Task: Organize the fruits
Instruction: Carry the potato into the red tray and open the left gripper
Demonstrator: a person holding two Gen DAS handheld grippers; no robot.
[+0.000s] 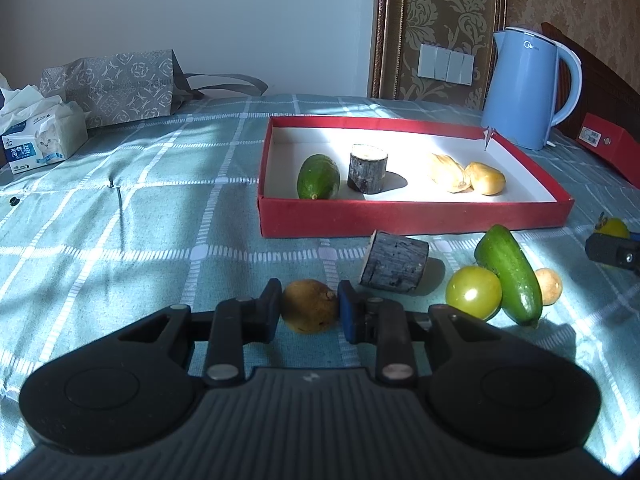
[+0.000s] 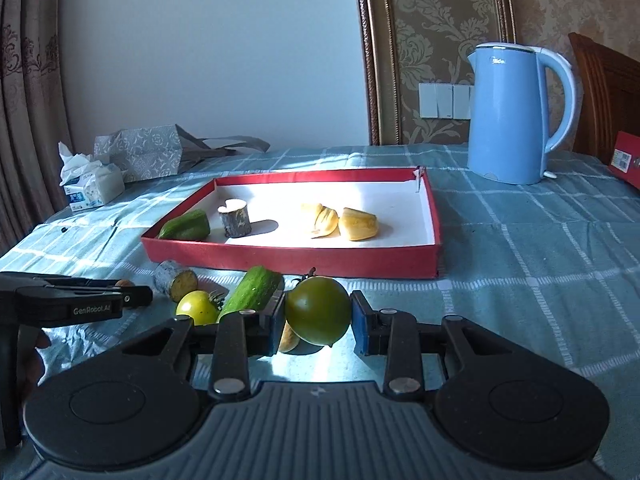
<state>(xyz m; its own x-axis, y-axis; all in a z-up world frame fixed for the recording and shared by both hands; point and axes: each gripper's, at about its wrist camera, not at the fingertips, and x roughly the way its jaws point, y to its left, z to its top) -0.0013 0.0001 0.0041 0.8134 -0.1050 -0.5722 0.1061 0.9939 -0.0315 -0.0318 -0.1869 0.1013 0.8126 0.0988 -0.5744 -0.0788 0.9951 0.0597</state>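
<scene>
Dark green tomato (round, glossy), clamped between the right gripper pads just before the red tray; the left gripper clamps a brownish-yellow fruit nearby.

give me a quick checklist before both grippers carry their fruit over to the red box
1. Left gripper closed on the brown fruit: ok, both pads touch its sides.
2. Right gripper closed on the dark green tomato: ok, pads press both sides.
3. Free space in the red box: ok, bare white floor in the front right, beside the yellow pieces.
4. Path to the box for the left gripper: not ok, a bark-covered log piece lies between it and the box wall; lift over it.
5. Neighbours of the tomato: cannot tell whether the cucumber touches the right gripper's left finger.
6. Whether the held fruits are off the cloth: cannot tell.
</scene>
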